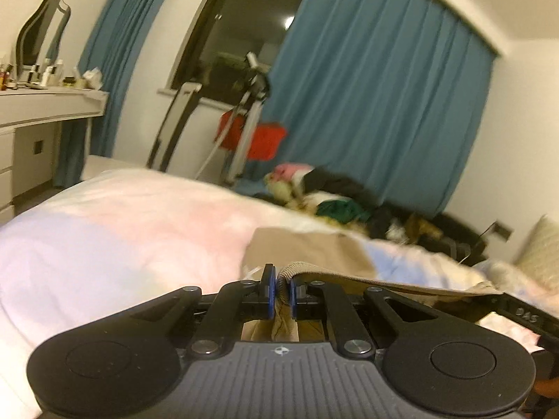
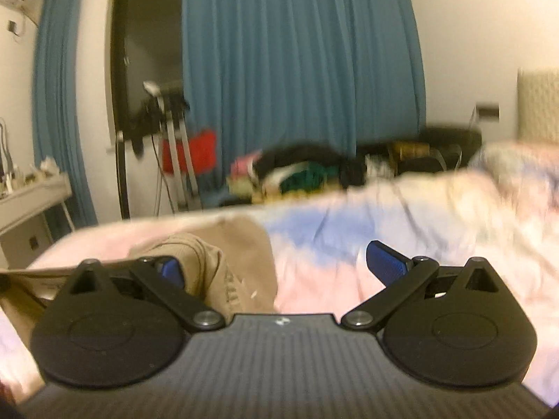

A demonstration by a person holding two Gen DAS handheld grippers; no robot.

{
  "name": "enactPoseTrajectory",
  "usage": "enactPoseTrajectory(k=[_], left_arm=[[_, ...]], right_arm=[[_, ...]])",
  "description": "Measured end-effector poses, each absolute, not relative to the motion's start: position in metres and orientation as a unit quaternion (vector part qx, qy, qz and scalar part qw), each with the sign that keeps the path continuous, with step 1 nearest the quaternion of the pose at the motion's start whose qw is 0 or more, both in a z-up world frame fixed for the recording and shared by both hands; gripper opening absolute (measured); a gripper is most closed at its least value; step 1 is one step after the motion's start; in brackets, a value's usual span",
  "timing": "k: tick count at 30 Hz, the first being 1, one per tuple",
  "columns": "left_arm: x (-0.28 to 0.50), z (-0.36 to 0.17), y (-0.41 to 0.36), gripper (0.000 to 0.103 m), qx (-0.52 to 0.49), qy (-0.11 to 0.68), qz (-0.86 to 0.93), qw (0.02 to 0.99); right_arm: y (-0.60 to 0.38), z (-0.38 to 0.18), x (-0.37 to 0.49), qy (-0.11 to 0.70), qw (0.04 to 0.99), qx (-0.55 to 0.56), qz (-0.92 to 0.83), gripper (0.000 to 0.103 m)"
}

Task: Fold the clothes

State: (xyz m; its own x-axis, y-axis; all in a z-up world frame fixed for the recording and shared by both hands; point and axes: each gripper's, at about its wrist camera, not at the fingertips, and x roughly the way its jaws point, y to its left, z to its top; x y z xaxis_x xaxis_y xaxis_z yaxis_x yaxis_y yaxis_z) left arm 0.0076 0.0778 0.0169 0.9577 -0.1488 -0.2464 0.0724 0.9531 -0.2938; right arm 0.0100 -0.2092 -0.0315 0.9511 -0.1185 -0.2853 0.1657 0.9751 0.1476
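A tan garment (image 1: pixel 307 251) lies on the pink and blue bedspread (image 1: pixel 122 223). My left gripper (image 1: pixel 282 288) is shut on the garment's ribbed edge, which stretches off to the right toward the other gripper. In the right wrist view the tan garment (image 2: pixel 223 262) bunches up beside the left finger. My right gripper (image 2: pixel 279 269) is open wide, its blue pads (image 2: pixel 386 262) far apart, with the cloth touching only the left pad and the bedspread (image 2: pixel 349 237) below.
A heap of mixed clothes (image 1: pixel 332 202) lies at the bed's far side before blue curtains (image 1: pixel 384 104). A drying rack with a red item (image 1: pixel 255 136) stands near the window. A white dressing table (image 1: pixel 42 111) is at the left.
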Motion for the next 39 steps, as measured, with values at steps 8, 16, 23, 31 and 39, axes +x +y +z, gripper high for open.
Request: enactPoseTrajectory(k=[8, 16, 23, 31, 39], left_arm=[[0.021, -0.007, 0.081, 0.042, -0.137, 0.221, -0.052, 0.964], [0.047, -0.011, 0.076, 0.065, -0.142, 0.206, -0.044, 0.967], [0.078, -0.016, 0.068, 0.077, -0.157, 0.211, -0.045, 0.964], [0.114, -0.06, 0.073, 0.072, -0.154, 0.328, 0.008, 0.932], [0.08, -0.047, 0.081, 0.08, -0.159, 0.316, -0.004, 0.935]], right_arm=[[-0.197, -0.032, 0.006, 0.121, 0.988, 0.077, -0.057, 0.103], [-0.194, -0.031, 0.003, 0.116, 0.989, 0.069, -0.056, 0.103], [-0.184, -0.035, -0.004, 0.112, 0.99, 0.052, -0.061, 0.103], [-0.183, -0.042, -0.004, 0.108, 0.988, 0.033, -0.108, 0.103], [-0.194, -0.05, 0.001, 0.121, 0.98, 0.041, -0.15, 0.103]])
